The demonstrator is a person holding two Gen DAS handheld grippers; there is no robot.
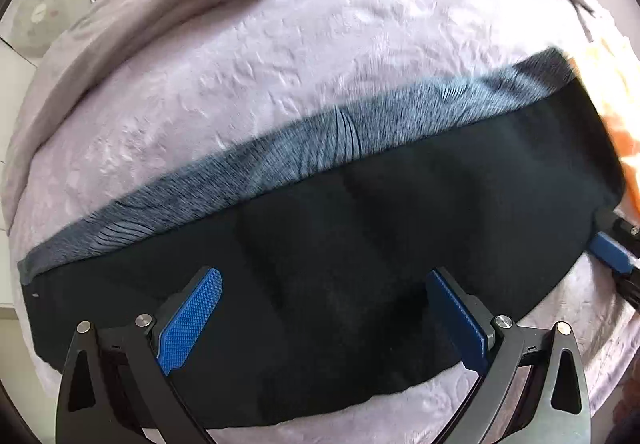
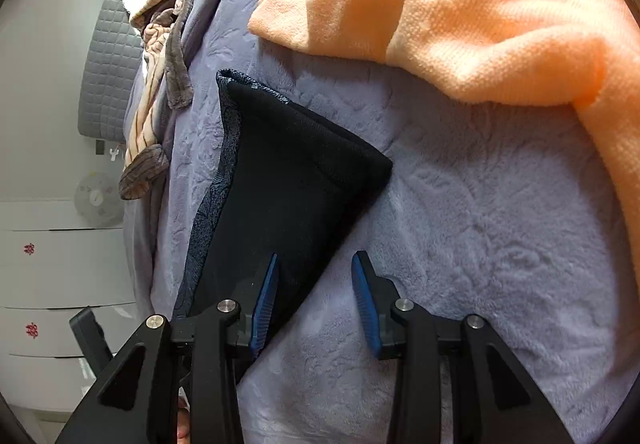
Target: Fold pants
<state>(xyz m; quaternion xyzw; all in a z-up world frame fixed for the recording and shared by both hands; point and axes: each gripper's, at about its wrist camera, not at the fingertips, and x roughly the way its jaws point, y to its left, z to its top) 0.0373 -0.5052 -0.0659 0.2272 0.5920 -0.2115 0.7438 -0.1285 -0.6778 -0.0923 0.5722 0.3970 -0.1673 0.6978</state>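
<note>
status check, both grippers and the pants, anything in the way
Left gripper open, hovering over the pants. Right gripper open, pants edge between the pads, not pinched. Pants folded lengthwise on the blanket. Orange towel close by, clear of the fold.

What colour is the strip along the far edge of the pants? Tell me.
Grey-blue with fine dark lines, on the otherwise black pants; clearest in the left wrist view.

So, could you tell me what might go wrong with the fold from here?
1. The orange cloth lies close beside the pants, so a later grab could catch it too.
2. The right gripper is open over the pants' edge; closing there might pinch the plush blanket as well.
3. The patterned band shows uneven layers.
</note>
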